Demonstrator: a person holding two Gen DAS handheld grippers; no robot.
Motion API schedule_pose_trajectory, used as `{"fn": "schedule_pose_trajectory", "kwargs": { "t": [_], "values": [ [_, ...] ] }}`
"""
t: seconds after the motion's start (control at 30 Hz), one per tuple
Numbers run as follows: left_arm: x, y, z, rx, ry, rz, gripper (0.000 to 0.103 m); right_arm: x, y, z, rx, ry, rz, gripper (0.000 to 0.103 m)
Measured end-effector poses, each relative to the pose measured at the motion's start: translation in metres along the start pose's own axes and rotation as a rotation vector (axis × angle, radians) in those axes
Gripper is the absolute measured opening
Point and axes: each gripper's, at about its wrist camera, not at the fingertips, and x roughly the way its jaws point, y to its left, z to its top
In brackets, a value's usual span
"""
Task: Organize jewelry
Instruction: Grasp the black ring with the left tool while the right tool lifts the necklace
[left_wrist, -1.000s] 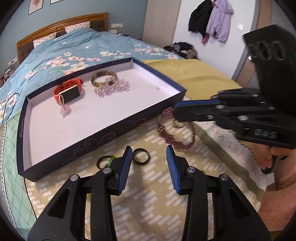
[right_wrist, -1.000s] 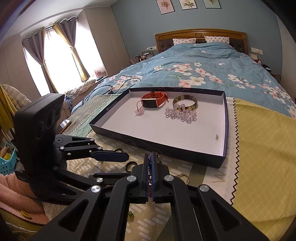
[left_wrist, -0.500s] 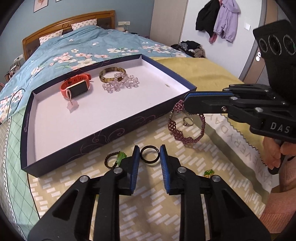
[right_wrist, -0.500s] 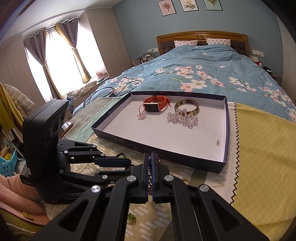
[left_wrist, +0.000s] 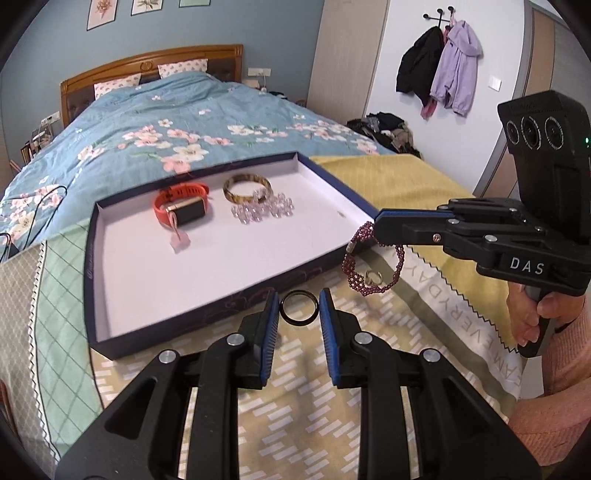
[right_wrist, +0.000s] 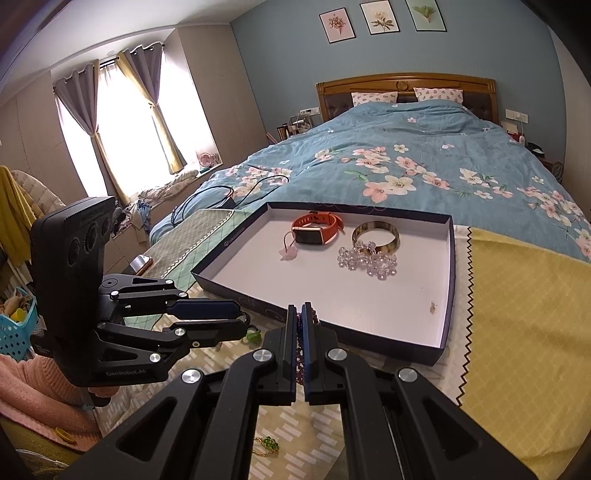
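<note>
Lifted black ring (left_wrist: 299, 307) off cloth w/ left gripper (left_wrist: 298, 314), jaws narrowly clamped on it. Right gripper (right_wrist: 299, 321) fully shut on purple bead bracelet (left_wrist: 372, 258), beside tray (left_wrist: 110, 332).

Left gripper (left_wrist: 298, 308) clamped, lifted; right gripper (right_wrist: 299, 314) clamped shut.

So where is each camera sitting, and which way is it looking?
Left wrist view: sits on the left gripper, faces the bed's headboard; shows its fingers clamping a black ring, plus the right gripper dangling a purple bead bracelet and a hand.
Right wrist view: sits on the right gripper, faces the bed and window; shows the left gripper and a pink sleeve.
Both views share the tray, orange watch and each other's gripper.
</note>
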Motion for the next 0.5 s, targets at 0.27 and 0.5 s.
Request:
{"fn": "schedule_pose_trajectory", "kwargs": {
  "t": [0.27, 0.5],
  "values": [
    [-0.014, 0.007, 0.010, -0.006, -0.038, 0.029, 0.022, -0.001, 0.002, 0.012, -0.017, -0.024, 0.002, 0.001],
    [-0.019, 0.012, 0.018, -0.005, -0.054, 0.049, 0.022, 0.003, 0.005, 0.025, -0.038, -0.039, 0.007, 0.001]
  ]
}}
